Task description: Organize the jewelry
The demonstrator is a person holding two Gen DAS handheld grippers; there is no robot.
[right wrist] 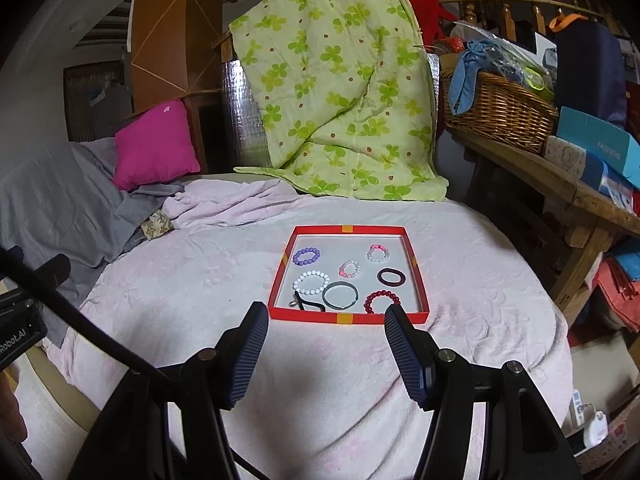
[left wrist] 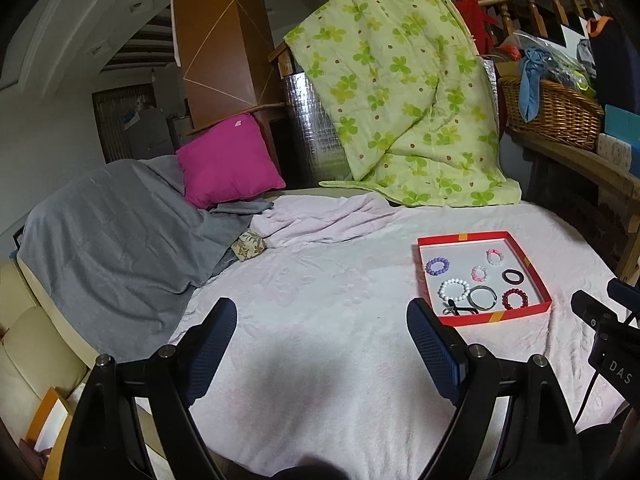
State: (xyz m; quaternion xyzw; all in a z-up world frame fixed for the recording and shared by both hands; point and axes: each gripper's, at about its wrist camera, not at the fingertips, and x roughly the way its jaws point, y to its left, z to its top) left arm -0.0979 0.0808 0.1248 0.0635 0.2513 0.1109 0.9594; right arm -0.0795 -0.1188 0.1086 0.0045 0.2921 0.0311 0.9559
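You are holding both grippers over a pale pink blanket [right wrist: 192,280], and neither is carrying anything. Your left gripper [left wrist: 320,324] is hovering with its jaws wide apart, only bare blanket showing between them. Your right gripper [right wrist: 326,326] is pointing at the red tray [right wrist: 348,319], its jaws standing apart and empty, the tips just short of the tray's near wall.

The tray is lying flat on the blanket, to the right of the left gripper in that gripper's view. The jewelry is sitting inside it, spread out and mostly apart: a purple bracelet [right wrist: 307,256] at the far left, a pink-and-white bracelet [right wrist: 378,253] at the far right, a small pink bracelet [right wrist: 349,269] in the middle, a white bracelet [right wrist: 311,283] at the left, a dark band [right wrist: 391,277] at the right, a grey bangle [right wrist: 340,295] near the front, and a dark red bracelet [right wrist: 382,301] at the front right. A black cord [right wrist: 308,304] is lying in the front left corner, touching the white bracelet.

A green quilt [right wrist: 332,80] is hanging behind the blanket, with a magenta pillow [right wrist: 154,144] to its left.
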